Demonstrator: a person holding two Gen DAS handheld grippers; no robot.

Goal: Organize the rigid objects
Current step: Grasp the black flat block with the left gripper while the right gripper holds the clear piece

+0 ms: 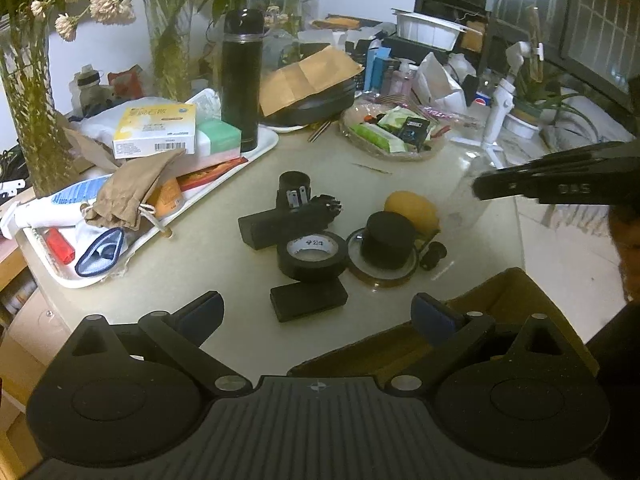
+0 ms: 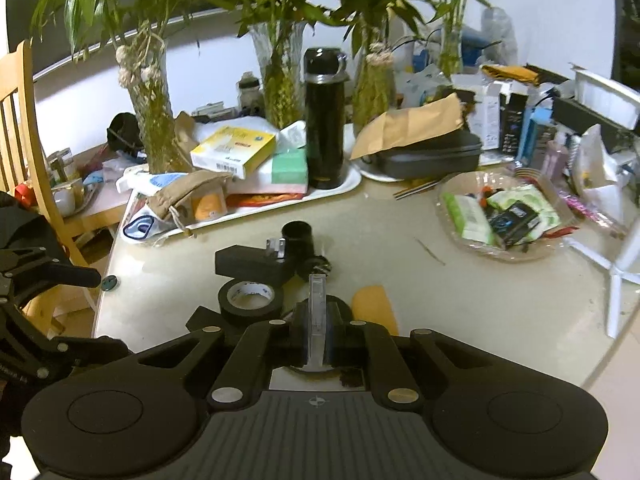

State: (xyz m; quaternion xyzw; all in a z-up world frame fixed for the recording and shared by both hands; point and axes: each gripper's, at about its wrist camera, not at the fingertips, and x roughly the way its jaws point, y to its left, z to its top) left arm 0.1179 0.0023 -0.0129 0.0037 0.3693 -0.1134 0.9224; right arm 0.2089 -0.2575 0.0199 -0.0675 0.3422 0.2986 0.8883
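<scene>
A cluster of black objects lies mid-table: a roll of black tape (image 1: 312,255), a flat black block (image 1: 308,301), a long black block (image 1: 266,228), a plug adapter (image 1: 294,192) and a black cylinder (image 1: 390,240) standing on an amber tape ring. A yellow lemon (image 1: 414,209) sits behind it. My left gripper (image 1: 316,312) is open and empty, just short of the flat block, over a cardboard box (image 1: 500,300). My right gripper (image 2: 316,320) is shut on a clear plastic piece (image 2: 316,312), above the cluster; the tape roll (image 2: 251,300) lies to its left.
A white tray (image 1: 256,152) of boxes and a pouch sits left, with a tall black flask (image 1: 242,80). Glass vases with plants stand behind. A clear dish of packets (image 1: 394,134) sits at the back right. A wooden chair (image 2: 24,128) stands left.
</scene>
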